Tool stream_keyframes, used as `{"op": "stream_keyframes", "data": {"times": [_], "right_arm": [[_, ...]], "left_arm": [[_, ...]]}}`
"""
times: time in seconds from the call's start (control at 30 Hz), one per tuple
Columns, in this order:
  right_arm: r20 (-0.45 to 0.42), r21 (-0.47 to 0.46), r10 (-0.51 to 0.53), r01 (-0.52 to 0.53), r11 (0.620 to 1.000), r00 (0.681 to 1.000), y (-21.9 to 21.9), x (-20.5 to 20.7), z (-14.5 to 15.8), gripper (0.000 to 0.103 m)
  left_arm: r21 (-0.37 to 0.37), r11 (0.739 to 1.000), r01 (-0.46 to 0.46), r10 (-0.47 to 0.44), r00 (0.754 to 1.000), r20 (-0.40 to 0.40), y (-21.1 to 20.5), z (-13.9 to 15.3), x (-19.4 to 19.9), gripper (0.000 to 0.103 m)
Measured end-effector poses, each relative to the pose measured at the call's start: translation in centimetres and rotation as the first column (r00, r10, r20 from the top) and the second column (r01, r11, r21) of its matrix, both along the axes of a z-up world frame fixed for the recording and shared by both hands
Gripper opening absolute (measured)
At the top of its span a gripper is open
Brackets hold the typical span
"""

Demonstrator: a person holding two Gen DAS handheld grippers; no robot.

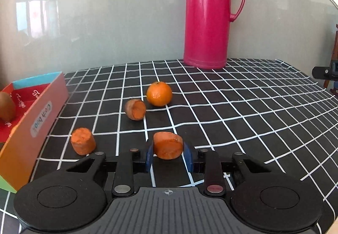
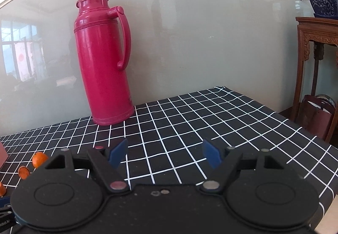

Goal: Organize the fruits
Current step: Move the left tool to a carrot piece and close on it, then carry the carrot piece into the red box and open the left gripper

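Observation:
My left gripper [image 1: 168,154] is shut on an orange carrot chunk [image 1: 168,145], its blue pads against both sides, just above the checked tablecloth. A second carrot chunk [image 1: 83,144] stands to its left, a third [image 1: 135,109] lies further back, and a mandarin [image 1: 159,93] sits behind that. A colourful box [image 1: 40,115] at the left holds a kiwi [image 1: 6,105]. My right gripper [image 2: 165,154] is open and empty over the cloth. The mandarin [image 2: 39,159] and a carrot chunk [image 2: 23,172] show at that view's far left.
A tall pink thermos [image 1: 208,16] stands at the back of the table against the wall; it also shows in the right wrist view [image 2: 103,65]. A wooden stand [image 2: 316,48] with a potted plant is past the table's right edge.

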State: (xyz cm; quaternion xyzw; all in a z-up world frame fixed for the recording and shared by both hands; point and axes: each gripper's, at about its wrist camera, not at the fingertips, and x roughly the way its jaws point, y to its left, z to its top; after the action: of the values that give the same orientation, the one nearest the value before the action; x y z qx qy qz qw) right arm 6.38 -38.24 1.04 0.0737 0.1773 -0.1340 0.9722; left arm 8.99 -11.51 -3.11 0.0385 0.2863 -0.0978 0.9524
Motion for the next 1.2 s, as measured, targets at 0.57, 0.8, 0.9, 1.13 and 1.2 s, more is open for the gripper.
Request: {"op": "stream_keyframes", "data": {"times": [0.57,0.8,0.9,1.13,1.2], "right_arm": [[-0.011,-0.03,0.038,-0.038,0.999,0.999,3.1,0.9,0.3,0.078],[-0.019,-0.042,0.072,-0.073,0.996,0.997,5.1,1.7,0.4,0.078],[-0.018,-0.042,0.089,-0.09,0.995,0.996,6.1,2.0,0.4,0.078],[-0.03,-0.056,0.14,-0.142,0.988,0.99,8.6,2.6,0.2,0.078],[-0.033,-0.066,0.151,-0.153,0.986,0.988,9.1,2.7,0.2,0.078]], "left_arm": [[-0.045,0.994,-0.1,0.103,0.991,0.089,6.2,3.3,-1.1,0.031],[-0.065,0.982,-0.175,0.182,0.976,0.12,10.0,4.2,-1.3,0.031],[-0.07,0.974,-0.213,0.221,0.966,0.137,11.9,4.5,-1.5,0.031],[-0.058,0.943,-0.329,0.334,0.932,0.139,17.3,4.5,-1.4,0.031],[-0.054,0.932,-0.359,0.363,0.922,0.134,18.7,4.3,-1.4,0.031]]}}
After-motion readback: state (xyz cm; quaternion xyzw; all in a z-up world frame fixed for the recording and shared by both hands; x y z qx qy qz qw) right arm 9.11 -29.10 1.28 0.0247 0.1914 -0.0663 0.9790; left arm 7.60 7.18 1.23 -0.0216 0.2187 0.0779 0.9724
